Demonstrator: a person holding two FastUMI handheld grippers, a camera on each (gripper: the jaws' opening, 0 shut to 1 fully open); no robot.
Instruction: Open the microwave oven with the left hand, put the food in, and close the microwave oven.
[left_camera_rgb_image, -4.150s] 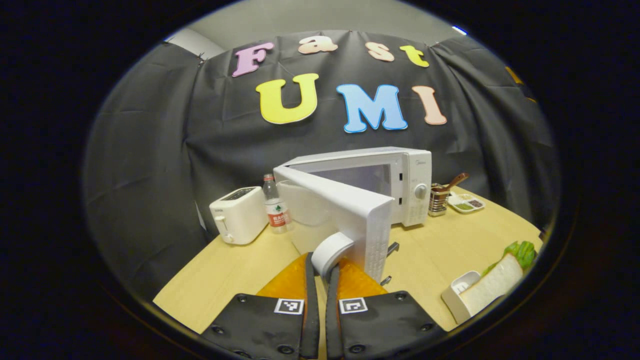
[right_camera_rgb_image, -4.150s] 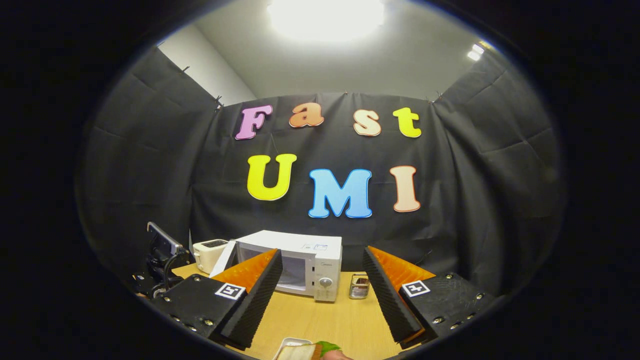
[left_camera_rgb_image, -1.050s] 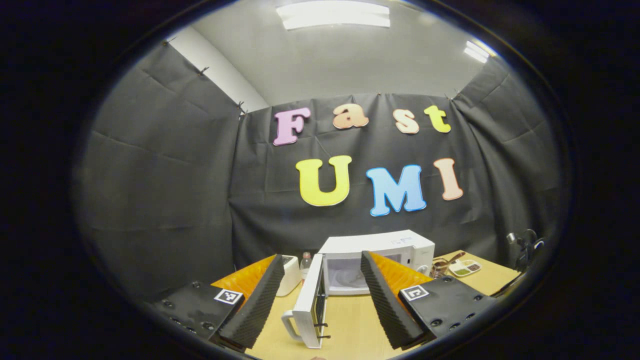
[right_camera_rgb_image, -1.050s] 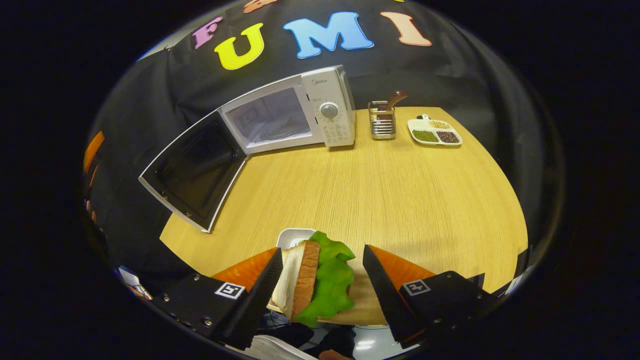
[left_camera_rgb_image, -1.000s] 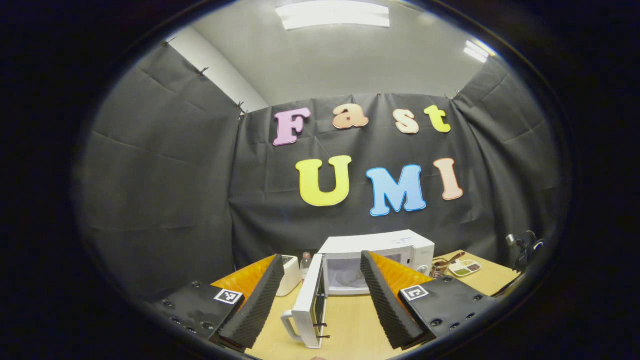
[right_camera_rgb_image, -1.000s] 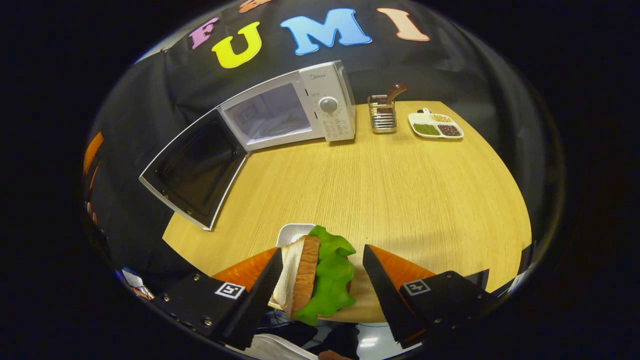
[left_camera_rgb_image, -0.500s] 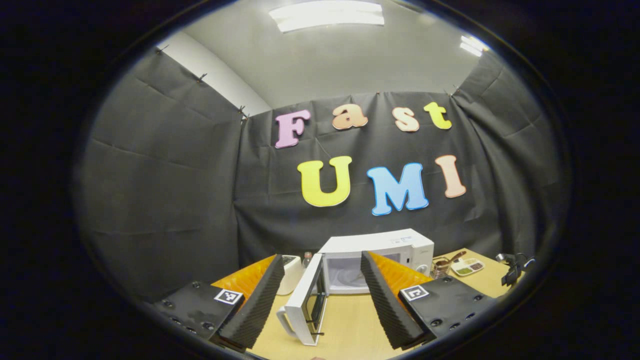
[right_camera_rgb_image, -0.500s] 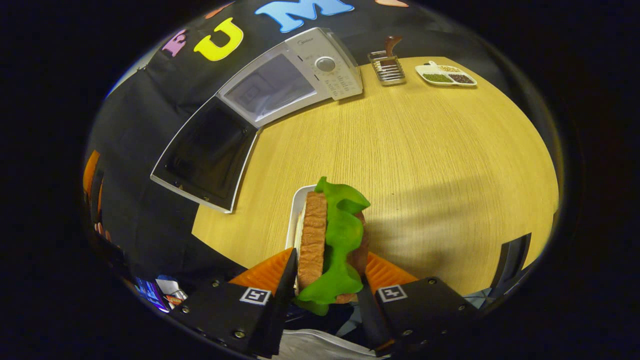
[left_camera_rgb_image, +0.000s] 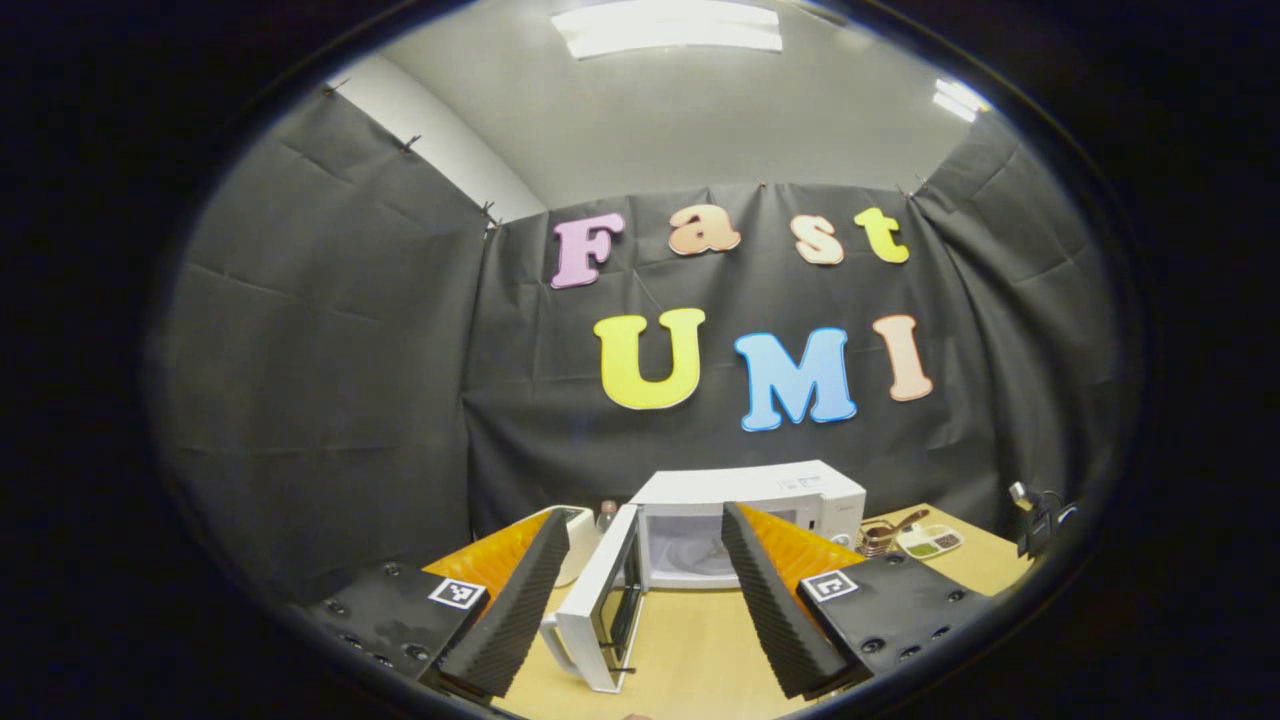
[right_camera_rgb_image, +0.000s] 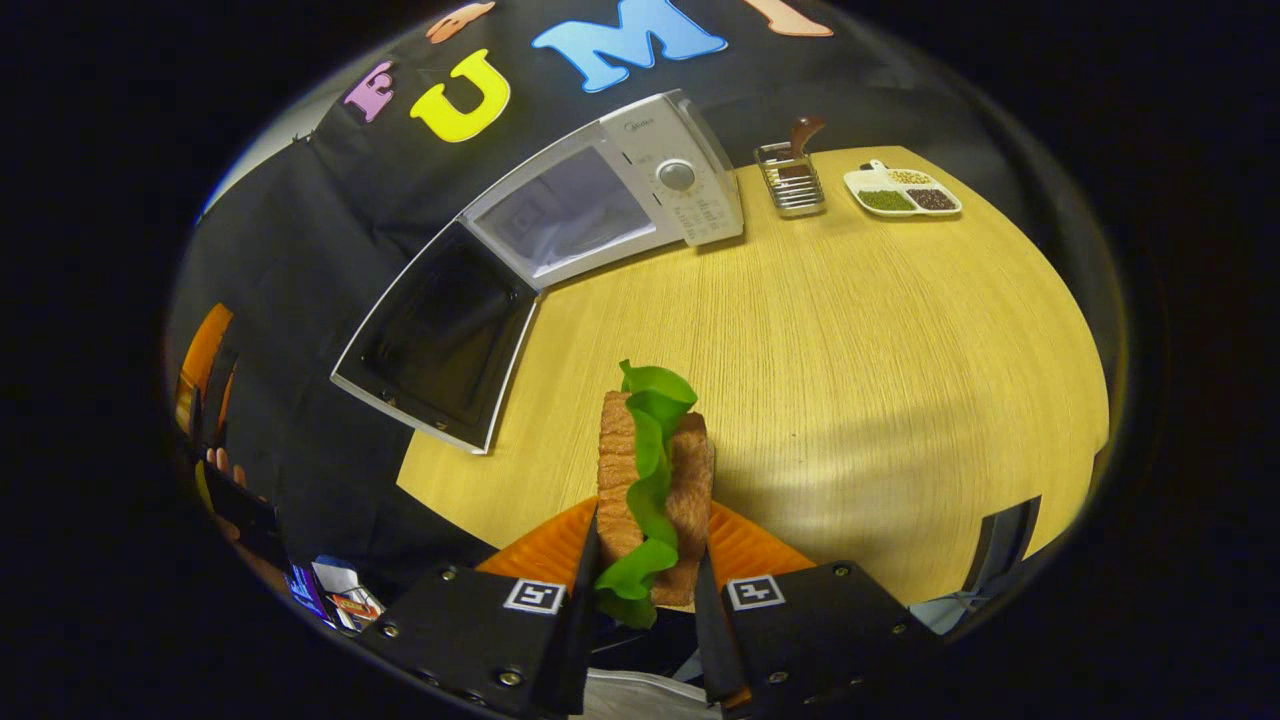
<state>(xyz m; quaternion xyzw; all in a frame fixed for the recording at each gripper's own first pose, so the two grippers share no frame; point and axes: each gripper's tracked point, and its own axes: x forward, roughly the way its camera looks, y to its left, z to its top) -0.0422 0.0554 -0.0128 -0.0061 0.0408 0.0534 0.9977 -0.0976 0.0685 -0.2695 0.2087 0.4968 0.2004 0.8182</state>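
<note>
The sandwich (right_camera_rgb_image: 655, 480), two bread slices with green lettuce between them, stands on edge between my right gripper's fingers. My right gripper (right_camera_rgb_image: 645, 570) is shut on it, above the near edge of the wooden table (right_camera_rgb_image: 850, 350). The white microwave (right_camera_rgb_image: 600, 200) sits at the back left with its door (right_camera_rgb_image: 440, 335) swung wide open. In the left gripper view, my left gripper (left_camera_rgb_image: 640, 600) is open and holds nothing, well back from the microwave (left_camera_rgb_image: 745, 505) and its open door (left_camera_rgb_image: 595, 620).
A wire utensil holder (right_camera_rgb_image: 790, 180) and a white divided tray (right_camera_rgb_image: 903, 195) of beans stand right of the microwave. A white toaster (left_camera_rgb_image: 575, 535) and a bottle (left_camera_rgb_image: 605, 512) sit left of it. My left gripper (right_camera_rgb_image: 205, 365) and a hand (right_camera_rgb_image: 215, 462) show beyond the door.
My right gripper came down around the sandwich and shut on it; the white dish under it is out of sight now. The left gripper stays open and has barely moved.
</note>
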